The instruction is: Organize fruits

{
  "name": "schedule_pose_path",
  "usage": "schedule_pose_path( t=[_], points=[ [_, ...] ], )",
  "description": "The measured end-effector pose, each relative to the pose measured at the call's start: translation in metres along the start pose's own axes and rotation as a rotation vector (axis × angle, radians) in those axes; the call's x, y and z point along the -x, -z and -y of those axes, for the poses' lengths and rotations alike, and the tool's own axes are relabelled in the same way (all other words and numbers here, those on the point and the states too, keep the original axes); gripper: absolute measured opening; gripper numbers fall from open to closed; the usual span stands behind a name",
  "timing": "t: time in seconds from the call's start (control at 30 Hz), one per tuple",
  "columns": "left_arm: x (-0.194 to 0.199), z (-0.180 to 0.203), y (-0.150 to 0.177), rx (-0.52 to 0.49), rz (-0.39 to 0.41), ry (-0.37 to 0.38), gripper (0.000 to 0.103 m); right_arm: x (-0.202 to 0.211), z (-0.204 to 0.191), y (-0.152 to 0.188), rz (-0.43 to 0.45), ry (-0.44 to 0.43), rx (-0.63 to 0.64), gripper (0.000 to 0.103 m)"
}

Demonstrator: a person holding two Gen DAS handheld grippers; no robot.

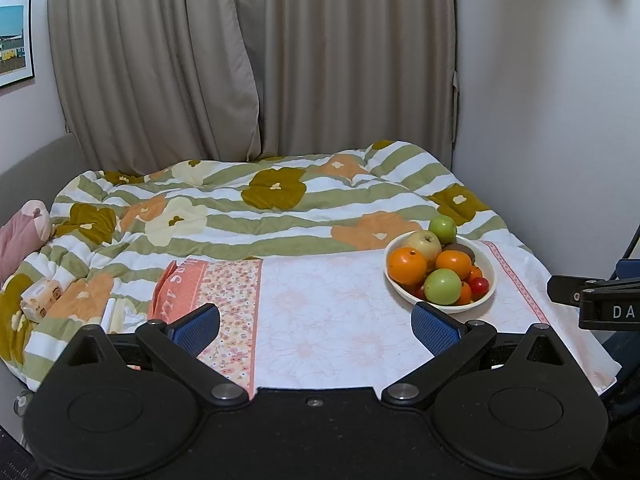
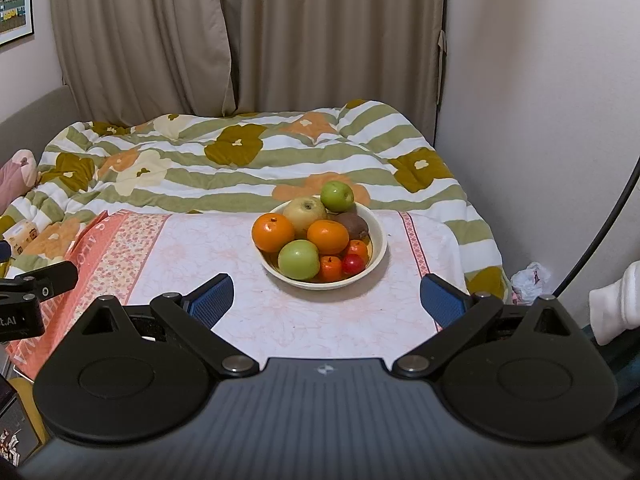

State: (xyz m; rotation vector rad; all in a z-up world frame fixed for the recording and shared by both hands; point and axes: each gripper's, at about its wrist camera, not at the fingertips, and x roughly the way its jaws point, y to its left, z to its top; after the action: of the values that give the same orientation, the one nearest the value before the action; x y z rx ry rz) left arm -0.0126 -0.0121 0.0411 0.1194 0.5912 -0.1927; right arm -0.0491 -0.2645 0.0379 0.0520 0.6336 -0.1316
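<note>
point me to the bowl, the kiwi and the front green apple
bowl (image 2: 378, 250): right wrist view, bare cream rim on its right side.
kiwi (image 2: 354, 224): right wrist view, middle of its brown skin, at the bowl's back right.
front green apple (image 2: 298, 259): right wrist view, centre of its near face.

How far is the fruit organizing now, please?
Nothing looks done yet: every fruit sits piled in the bowl, and the pink cloth around it holds none. Nothing is in hand: the left gripper and the right gripper are open and empty. All the sorting is left.
</note>
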Motion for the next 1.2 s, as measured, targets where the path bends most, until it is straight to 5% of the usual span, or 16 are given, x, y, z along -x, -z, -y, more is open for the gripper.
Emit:
schedule_pose_path(
  t=[1.2],
  points=[
    [-0.0031,-0.0026,-0.0034,0.020,0.020,-0.002,0.103,-0.0035,-0.0050,-0.0026,-0.006,0.003,0.001,0.103]
  ],
)
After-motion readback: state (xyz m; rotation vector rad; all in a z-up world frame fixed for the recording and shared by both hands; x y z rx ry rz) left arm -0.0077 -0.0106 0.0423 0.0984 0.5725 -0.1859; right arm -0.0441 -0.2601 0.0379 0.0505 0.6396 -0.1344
